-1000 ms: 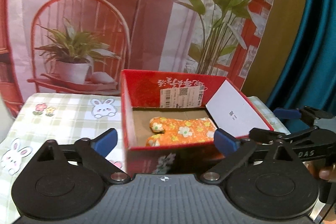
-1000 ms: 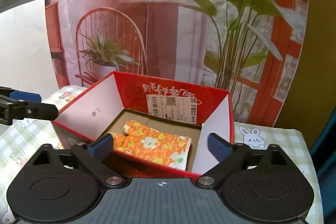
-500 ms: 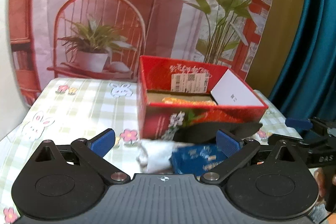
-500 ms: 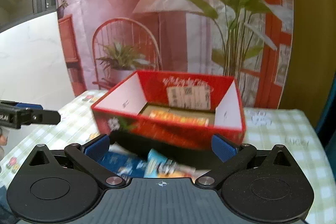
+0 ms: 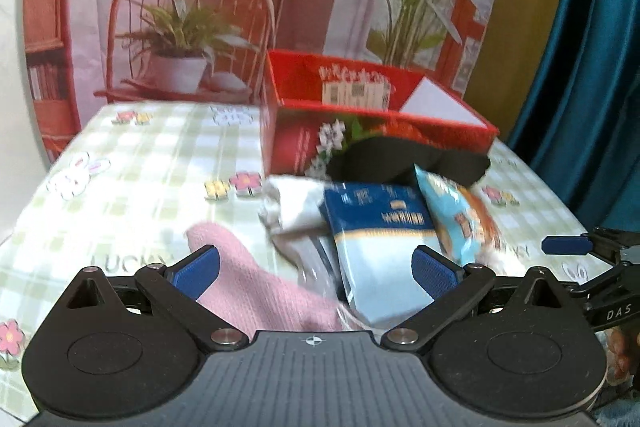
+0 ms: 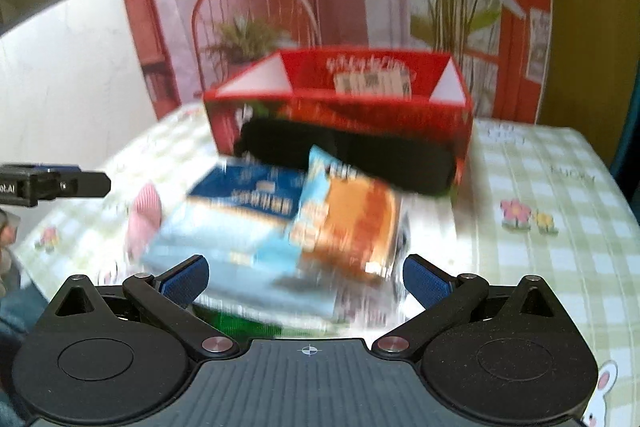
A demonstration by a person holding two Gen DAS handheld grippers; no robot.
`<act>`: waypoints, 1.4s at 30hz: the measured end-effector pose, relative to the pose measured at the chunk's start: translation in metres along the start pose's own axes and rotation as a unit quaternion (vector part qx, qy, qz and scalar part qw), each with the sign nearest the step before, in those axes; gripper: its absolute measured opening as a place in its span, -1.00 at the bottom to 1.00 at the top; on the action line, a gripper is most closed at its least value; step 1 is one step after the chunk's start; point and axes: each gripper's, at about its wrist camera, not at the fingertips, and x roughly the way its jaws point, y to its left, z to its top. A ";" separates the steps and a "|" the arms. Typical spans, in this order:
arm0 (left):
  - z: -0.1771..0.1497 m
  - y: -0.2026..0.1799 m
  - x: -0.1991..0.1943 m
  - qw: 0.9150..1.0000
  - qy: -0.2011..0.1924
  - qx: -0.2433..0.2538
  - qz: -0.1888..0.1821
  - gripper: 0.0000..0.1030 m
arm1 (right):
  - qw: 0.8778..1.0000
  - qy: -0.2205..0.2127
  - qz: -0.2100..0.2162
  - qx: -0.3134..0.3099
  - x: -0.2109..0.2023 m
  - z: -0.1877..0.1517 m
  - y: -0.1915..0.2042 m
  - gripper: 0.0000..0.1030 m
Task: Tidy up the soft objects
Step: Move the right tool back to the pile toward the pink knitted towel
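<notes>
A red cardboard box point(image 5: 376, 115) point(image 6: 340, 99) stands open at the far side of the table. In front of it lies a heap: a black soft item point(image 5: 404, 157) point(image 6: 348, 155), a white cloth point(image 5: 292, 207), a pink knitted cloth point(image 5: 256, 287) point(image 6: 142, 217), a blue-and-white packet point(image 5: 380, 239) point(image 6: 236, 219) and an orange-and-blue packet point(image 5: 464, 215) point(image 6: 352, 223). My left gripper point(image 5: 316, 269) is open and empty above the pink cloth and blue packet. My right gripper point(image 6: 306, 277) is open and empty over the packets.
The table wears a green checked cloth point(image 5: 152, 163) with rabbit and flower prints. A printed backdrop point(image 5: 192, 7) hangs behind the box; a teal curtain point(image 5: 592, 67) is at the right. The other gripper shows at each view's edge point(image 5: 588, 247) point(image 6: 52, 183).
Both grippers have pulled back and down from the box. The orange floral item inside it is now hidden by the front wall, and the heap in front has come into view.
</notes>
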 end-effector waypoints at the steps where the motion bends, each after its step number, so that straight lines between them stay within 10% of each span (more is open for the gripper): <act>1: -0.003 0.000 0.001 1.000 0.002 -0.002 -0.002 1.00 | 1.000 0.006 0.001 -0.004 0.001 -0.003 0.002 0.99; 18: -0.018 0.012 0.025 0.999 0.025 -0.033 0.005 0.99 | 0.989 0.128 0.016 -0.073 0.052 -0.031 0.029 0.99; 42: -0.030 0.025 0.048 0.998 0.031 -0.047 0.004 0.97 | 0.993 0.096 -0.058 -0.037 0.073 -0.021 -0.011 0.98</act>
